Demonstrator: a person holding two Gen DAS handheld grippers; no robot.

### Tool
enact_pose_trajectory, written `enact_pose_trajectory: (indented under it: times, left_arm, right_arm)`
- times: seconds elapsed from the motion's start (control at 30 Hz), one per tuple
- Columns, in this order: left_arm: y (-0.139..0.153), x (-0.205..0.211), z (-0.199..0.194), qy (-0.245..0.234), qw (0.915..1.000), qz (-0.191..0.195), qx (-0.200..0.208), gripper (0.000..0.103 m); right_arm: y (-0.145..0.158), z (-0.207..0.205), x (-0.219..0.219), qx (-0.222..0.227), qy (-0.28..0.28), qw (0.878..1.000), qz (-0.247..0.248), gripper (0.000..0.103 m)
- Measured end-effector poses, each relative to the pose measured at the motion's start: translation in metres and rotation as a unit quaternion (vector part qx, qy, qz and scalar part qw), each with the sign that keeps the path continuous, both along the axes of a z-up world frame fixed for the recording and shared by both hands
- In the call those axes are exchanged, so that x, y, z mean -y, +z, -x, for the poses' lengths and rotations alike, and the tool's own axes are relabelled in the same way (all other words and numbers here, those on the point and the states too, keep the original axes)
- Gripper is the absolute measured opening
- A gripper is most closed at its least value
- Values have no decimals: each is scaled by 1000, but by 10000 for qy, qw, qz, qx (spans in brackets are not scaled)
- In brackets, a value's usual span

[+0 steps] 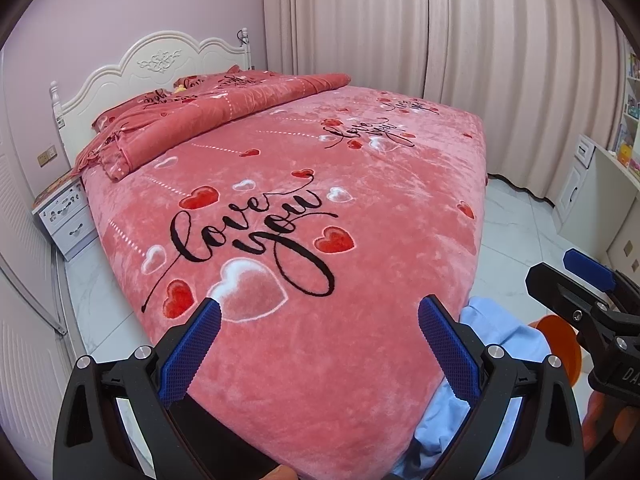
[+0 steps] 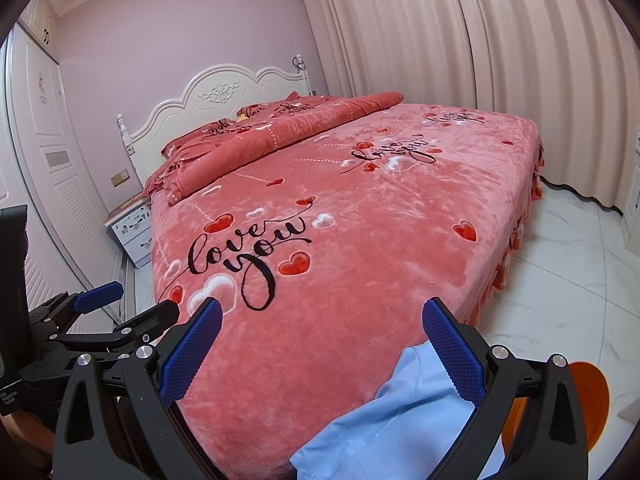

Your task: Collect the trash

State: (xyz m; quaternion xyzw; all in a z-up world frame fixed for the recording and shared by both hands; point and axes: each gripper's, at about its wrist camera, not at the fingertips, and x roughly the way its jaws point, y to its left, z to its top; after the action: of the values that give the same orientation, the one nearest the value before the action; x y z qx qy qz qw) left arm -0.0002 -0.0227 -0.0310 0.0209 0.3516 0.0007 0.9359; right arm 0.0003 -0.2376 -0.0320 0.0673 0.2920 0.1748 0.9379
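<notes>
L gripper (image 1: 319, 312): wide open, holds nothing. R gripper (image 2: 322, 314): same, empty. Both hover over foot of bed (image 1: 340, 200). No trash visible on cover ahead of me, so can't tell if collected or elsewhere. Light blue cloth (image 2: 404, 412) below R gripper, orange disc (image 2: 588, 392) to its right, unclear what.

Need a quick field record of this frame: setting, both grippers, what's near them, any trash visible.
setting: bedroom, bed with pink heart-print cover, closed curtains behind
left gripper: open, empty, above foot of bed
right gripper: open, empty, above foot of bed
light blue cloth: at near corner of bed, under right gripper
orange round object: low beside the bed, partly hidden, cannot identify
folded quilt: at head end, by headboard
nightstand: on bed's left side
trash: none clearly visible
</notes>
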Motion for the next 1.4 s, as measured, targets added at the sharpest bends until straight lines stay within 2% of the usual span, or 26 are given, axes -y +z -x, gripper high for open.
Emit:
enact_pose_trajectory:
  times: [0.93,1.1,1.27,1.4]
  left_arm:
    - [8,7,0,-58,10000,12,68,97]
    - [11,4,1,-62,9997,211,68,97]
    - [12,8,0,-95,9999,123,67,97]
    - [17,11,2,-215,9994,241,115,97]
  right_arm:
    - [1,-2,1,-74,3,9999,-90,98]
    - [1,-2,2,-73,-1,9999,-95,98]
    - [2,-2,1,-64,-5,9999,-94,98]
    - [3,-2,3,-58,-10,9999,-110,98]
